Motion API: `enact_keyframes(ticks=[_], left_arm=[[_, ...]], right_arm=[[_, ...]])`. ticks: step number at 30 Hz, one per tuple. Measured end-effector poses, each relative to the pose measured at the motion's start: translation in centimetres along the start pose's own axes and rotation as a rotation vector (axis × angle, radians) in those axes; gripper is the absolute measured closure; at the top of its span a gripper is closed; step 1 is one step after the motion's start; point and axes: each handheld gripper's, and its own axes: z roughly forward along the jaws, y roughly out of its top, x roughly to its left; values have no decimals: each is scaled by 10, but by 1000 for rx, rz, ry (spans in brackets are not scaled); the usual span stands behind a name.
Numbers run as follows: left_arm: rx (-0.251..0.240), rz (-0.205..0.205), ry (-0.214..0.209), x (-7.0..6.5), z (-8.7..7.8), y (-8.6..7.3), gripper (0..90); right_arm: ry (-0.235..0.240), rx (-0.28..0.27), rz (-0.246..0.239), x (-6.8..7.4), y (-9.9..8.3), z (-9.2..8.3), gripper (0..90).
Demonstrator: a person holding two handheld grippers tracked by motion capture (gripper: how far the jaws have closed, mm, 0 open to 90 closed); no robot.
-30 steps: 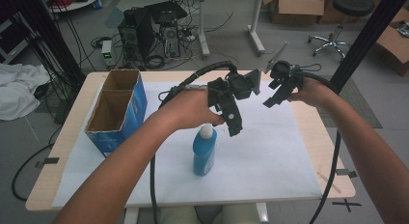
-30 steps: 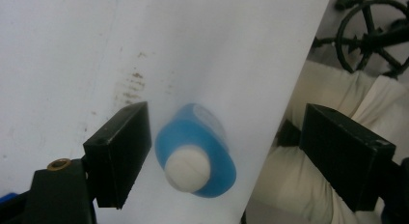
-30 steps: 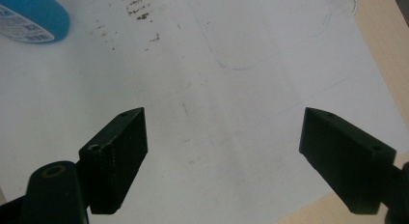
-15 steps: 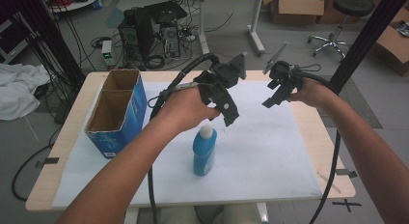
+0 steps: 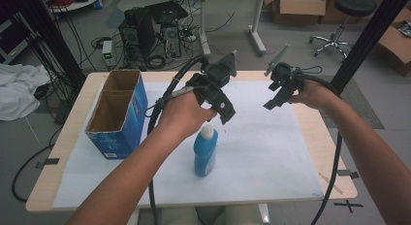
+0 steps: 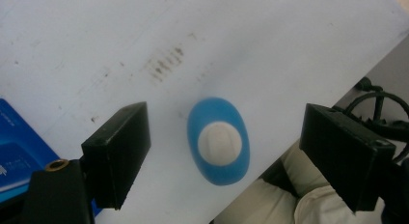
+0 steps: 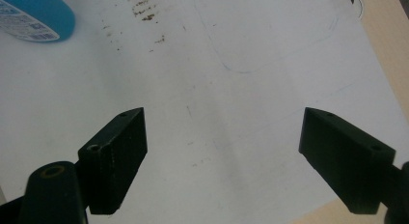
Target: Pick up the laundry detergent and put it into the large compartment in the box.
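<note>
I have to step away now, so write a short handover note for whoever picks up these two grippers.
Left gripper: open, held above the upright blue plastic bottle with a white cap, jaws on either side of the cap as seen from above, not touching it.
Right gripper: open, empty, held over the white paper sheet to the right.
The bottle stands on the sheet near the front; the open blue cardboard box with two compartments stands at the left, both compartments look empty.
Done: nothing gripped yet.
Left: probably lower the left gripper, close on the bottle, and perhaps move it to the box.
</note>
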Motion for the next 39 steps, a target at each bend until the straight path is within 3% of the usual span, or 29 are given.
enact_keyframes(ticks=[10, 19, 39], left_arm=[[-15, -61, -1, 2, 2, -7, 188], [3, -100, 9, -1, 10, -11, 192], [56, -145, 10, 0, 37, -17, 193]], right_arm=[[1, -5, -2, 0, 2, 1, 170], [1, -9, -4, 0, 1, 0, 170], [2, -10, -10, 1, 3, 3, 169]])
